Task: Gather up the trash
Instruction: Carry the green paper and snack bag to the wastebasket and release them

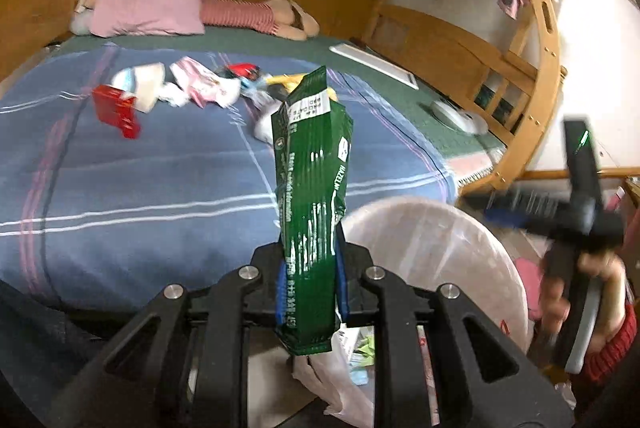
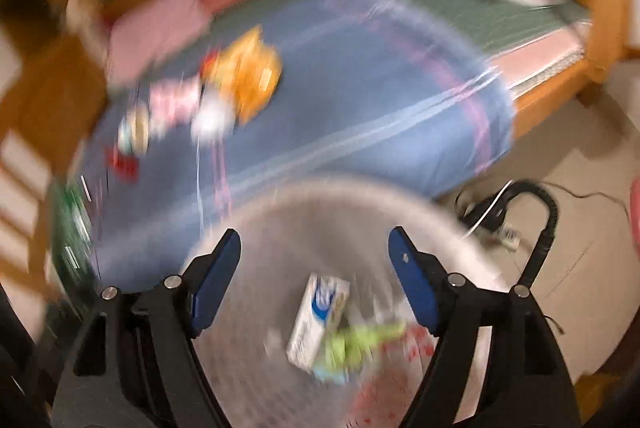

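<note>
Left wrist view: left claw [image 1: 310,288] pinches green wrapper [image 1: 312,196], bin [image 1: 440,228] just right; early release → lands on bed [image 1: 120,188]. Right claw [image 2: 314,264] wide, empty, over bin.

one green wrapper [image 1: 310,188], one red box [image 1: 116,112], one pink pillow [image 1: 148,2] upper left, one lined bin [image 1: 460,248] lower right, two grippers.

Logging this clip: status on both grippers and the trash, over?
Left gripper shut on green wrapper, beside lined bin. Right gripper open, empty, over bin; white box inside. More litter on bed. Nothing blocking.
</note>
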Demonstrator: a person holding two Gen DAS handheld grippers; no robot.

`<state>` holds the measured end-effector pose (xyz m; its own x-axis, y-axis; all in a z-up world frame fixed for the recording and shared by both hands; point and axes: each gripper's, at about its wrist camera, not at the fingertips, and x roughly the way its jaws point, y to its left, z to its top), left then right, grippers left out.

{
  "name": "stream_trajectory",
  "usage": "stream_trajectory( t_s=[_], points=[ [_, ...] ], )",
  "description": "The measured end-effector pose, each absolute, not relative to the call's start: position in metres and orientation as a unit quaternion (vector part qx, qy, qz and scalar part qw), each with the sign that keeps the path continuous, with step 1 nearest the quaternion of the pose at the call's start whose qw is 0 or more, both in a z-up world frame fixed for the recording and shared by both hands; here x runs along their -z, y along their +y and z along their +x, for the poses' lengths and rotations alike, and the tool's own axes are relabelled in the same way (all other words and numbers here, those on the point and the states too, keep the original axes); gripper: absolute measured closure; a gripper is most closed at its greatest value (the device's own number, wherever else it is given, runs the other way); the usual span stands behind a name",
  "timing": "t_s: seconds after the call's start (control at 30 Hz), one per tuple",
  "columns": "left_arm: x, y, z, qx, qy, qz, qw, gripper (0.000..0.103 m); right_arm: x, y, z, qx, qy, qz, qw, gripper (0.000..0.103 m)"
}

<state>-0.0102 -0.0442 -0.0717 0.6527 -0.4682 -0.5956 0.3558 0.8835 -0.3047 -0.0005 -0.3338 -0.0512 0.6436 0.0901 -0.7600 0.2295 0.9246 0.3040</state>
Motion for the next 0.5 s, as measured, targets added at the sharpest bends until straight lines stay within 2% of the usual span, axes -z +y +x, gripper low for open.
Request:
stream_trajectory(
  t_s=[0.2,0.37,0.43,0.47,0.5],
  points=[
    [0.087,-0.096,-0.003,0.291,0.387,-0.031,0.874,0.084,0.006,-0.366,-0.018,0.111,0.302,0.214,0.922,0.028],
    [0.101,-0.141,-0.005,0.374,0.403,0.006,0.835,0.084,0.003,-0.375,-0.019,0.129,0.295,0.219,0.921,0.028],
    [0.11,-0.154,-0.009,0.404,0.416,0.018,0.814,0.081,0.007,-0.372,-0.014,0.129,0.307,0.219,0.917,0.028],
    [0.116,-0.159,-0.011,0.419,0.424,0.024,0.803,0.073,0.01,-0.37,-0.012,0.127,0.312,0.22,0.916,0.028],
    [0.121,-0.161,-0.014,0.428,0.425,0.031,0.797,0.051,0.014,-0.368,-0.01,0.122,0.32,0.222,0.913,0.028]
  ],
)
